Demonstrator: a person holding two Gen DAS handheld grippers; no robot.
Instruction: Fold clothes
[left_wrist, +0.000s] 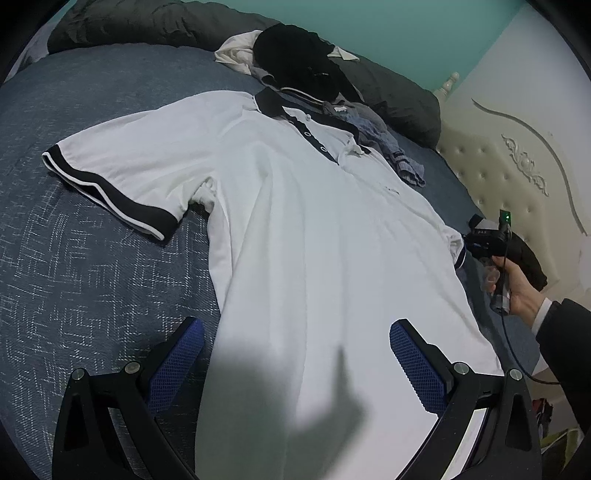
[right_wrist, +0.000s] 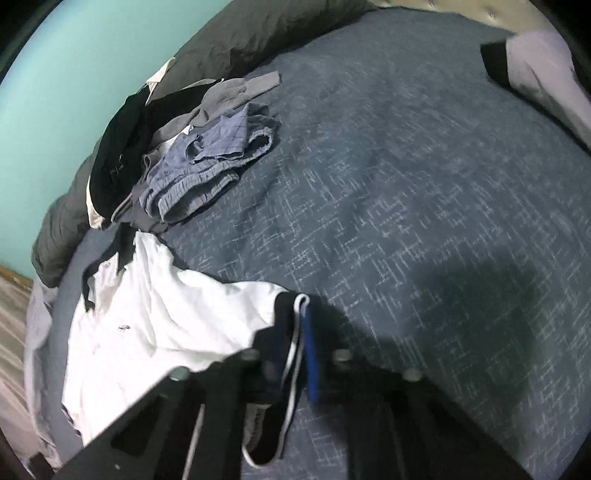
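Observation:
A white polo shirt (left_wrist: 314, 229) with a black collar and black-edged sleeves lies face up, spread on the blue bedspread (left_wrist: 92, 240). My left gripper (left_wrist: 297, 328) hangs open over the shirt's lower body, its blue pads wide apart with nothing between them. At the shirt's right side my right gripper (left_wrist: 480, 240) is held by a person's hand (left_wrist: 517, 284). In the right wrist view this right gripper (right_wrist: 295, 314) is shut on the black, white-striped cuff of the shirt's sleeve (right_wrist: 236, 306), which bunches up beside it.
A pile of other clothes lies past the collar: a black garment (left_wrist: 295, 59) and blue checked shorts (right_wrist: 207, 166). A grey duvet (left_wrist: 147, 26) runs along the teal wall. A cream padded headboard (left_wrist: 517, 166) stands at the right. A pale cloth with a black edge (right_wrist: 535, 62) lies far right.

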